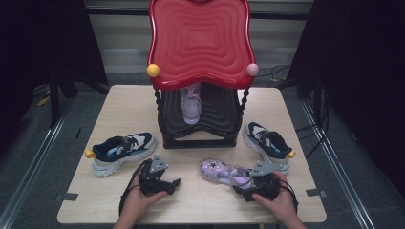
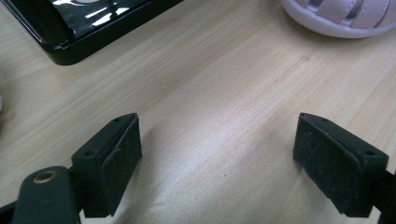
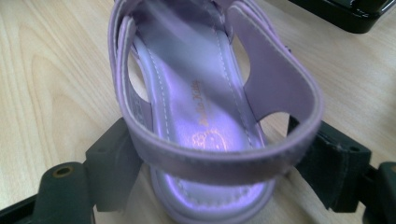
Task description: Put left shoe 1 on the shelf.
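Observation:
A lilac sandal lies on the wooden table near the front right. Its heel end lies between the jaws of my right gripper. In the right gripper view the heel strap of the sandal curves from one pad to the other, and the right gripper stands wide around it without squeezing it. My left gripper rests on the table at the front left, open over bare wood. Nothing lies between the pads of the left gripper. The sandal's toe shows at the top right of that view.
A shoe rack with a red wavy top and a black lower shelf stands at the back middle, a second lilac sandal on that shelf. One navy and white sneaker lies left of the rack, another to its right.

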A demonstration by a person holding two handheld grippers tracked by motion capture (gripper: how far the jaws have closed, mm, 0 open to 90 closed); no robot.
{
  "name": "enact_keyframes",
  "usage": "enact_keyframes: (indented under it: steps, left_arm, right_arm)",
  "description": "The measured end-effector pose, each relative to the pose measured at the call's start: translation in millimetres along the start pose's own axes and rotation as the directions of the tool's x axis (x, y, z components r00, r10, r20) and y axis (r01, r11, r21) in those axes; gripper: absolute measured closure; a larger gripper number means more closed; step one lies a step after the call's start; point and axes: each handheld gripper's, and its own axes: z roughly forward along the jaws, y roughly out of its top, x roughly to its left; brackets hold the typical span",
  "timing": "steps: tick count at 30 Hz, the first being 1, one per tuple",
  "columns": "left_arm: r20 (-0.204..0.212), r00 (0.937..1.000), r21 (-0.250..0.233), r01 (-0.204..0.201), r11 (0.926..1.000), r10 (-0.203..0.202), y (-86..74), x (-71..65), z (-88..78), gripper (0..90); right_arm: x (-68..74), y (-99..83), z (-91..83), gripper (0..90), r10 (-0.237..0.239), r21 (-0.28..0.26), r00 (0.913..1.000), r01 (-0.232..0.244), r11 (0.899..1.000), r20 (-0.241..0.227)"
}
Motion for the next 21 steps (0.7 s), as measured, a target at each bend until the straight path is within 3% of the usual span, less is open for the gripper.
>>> enact_keyframes:
  steps: [11,15,21]
  left_arm:
    - [-0.002,1.0,0.001,0.002,1.0,-0.002,-0.1,-0.1,-0.1,15.1]
    - [-0.002,1.0,0.001,0.002,1.0,-0.002,-0.1,-0.1,-0.1,15.1]
    - [-0.003,1.0,0.002,0.001,1.0,-0.001,-0.1,0.0,-0.1,15.1]
  right_arm:
    - [7.3,8.9,10.4,20.6,-0.02,0.001,0.9996,0.02,1.0,-0.022]
    - [8.4,8.2,8.9,30.1,-0.025,-0.014,0.9991,0.025,1.0,-0.035]
    - [12.4,5.8,6.0,32.9,-0.03,-0.018,0.999,0.03,0.999,-0.034]
